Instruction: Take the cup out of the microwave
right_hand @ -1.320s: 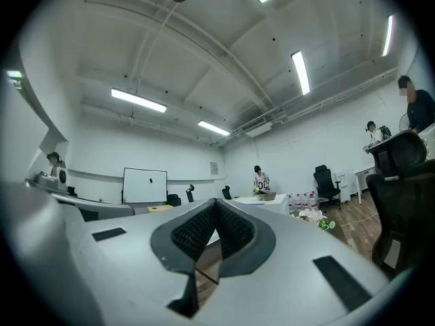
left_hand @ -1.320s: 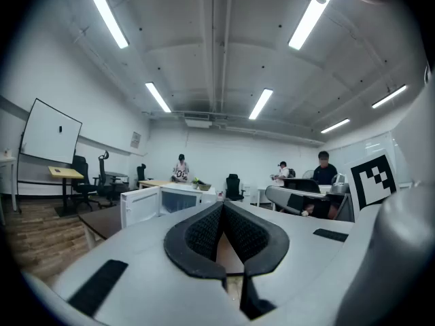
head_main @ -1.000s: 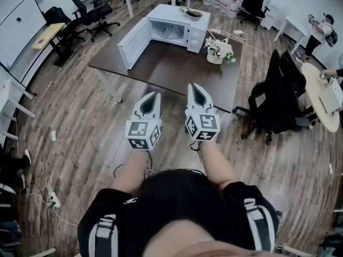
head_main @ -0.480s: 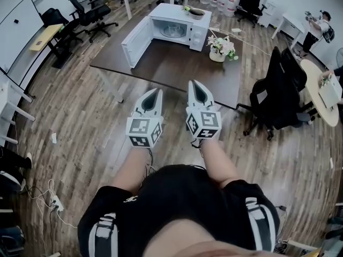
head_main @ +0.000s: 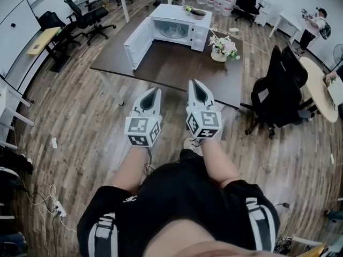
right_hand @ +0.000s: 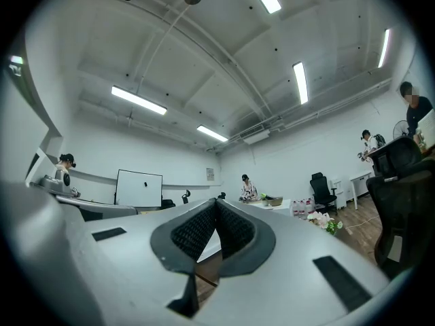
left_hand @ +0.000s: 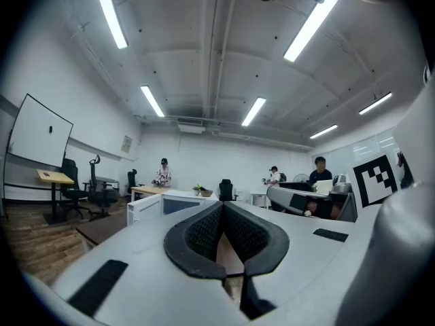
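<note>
A white microwave (head_main: 179,28) stands at the far end of a dark brown table (head_main: 171,68), its door (head_main: 137,43) swung open to the left. Inside the cavity a pale round shape (head_main: 173,32) shows, too small to tell as the cup. My left gripper (head_main: 156,92) and right gripper (head_main: 193,84) are held side by side over the wooden floor, short of the table's near edge, both pointing at it. Both are shut with nothing between the jaws. The left gripper view shows its tips (left_hand: 222,204) meeting, with the microwave (left_hand: 163,204) beyond them. In the right gripper view the tips (right_hand: 216,201) also touch.
A pot of flowers (head_main: 223,48) stands on the table right of the microwave, and a bowl (head_main: 195,13) sits on top of it. A black office chair (head_main: 278,90) is by the table's right side. More chairs (head_main: 86,16), desks and people (head_main: 312,24) line the room's edges.
The table and microwave have come a little nearer and lower in the head view. Both grippers stayed shut and side by side, moving forward with the person.
</note>
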Action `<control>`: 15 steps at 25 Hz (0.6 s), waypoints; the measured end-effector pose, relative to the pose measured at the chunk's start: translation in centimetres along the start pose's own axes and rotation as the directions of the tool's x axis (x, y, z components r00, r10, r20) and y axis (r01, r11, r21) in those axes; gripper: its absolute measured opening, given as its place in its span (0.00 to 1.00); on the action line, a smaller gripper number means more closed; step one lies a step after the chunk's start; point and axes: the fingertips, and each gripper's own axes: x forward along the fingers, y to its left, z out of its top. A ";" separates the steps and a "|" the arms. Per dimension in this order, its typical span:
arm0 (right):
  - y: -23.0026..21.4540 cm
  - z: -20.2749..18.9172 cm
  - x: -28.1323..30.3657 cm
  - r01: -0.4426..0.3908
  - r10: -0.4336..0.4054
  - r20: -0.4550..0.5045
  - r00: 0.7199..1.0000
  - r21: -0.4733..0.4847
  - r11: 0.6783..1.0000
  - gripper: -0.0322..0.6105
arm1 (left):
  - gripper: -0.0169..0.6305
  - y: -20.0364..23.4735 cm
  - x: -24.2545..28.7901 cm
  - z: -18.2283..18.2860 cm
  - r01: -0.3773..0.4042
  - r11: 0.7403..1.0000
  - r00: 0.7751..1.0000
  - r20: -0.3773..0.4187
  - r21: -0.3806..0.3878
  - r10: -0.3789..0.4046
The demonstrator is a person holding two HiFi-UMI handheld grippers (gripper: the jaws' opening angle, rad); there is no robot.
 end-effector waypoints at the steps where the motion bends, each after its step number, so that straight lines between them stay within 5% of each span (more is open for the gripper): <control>1: 0.0 -0.2 0.4 0.000 0.000 0.001 1.000 0.001 1.000 0.05 | 0.03 0.3 0.2 -0.1 0.001 1.000 1.000 0.000 0.001 -0.001; 8: -1.3 -1.7 5.0 -0.010 0.010 0.004 1.000 -0.003 1.000 0.05 | 0.03 2.8 4.0 -1.1 0.000 1.000 1.000 -0.005 0.007 0.000; 15: -5.7 -3.4 13.6 -0.024 0.024 0.017 1.000 -0.002 1.000 0.05 | 0.03 6.3 13.0 -1.8 -0.019 1.000 1.000 -0.016 0.014 0.019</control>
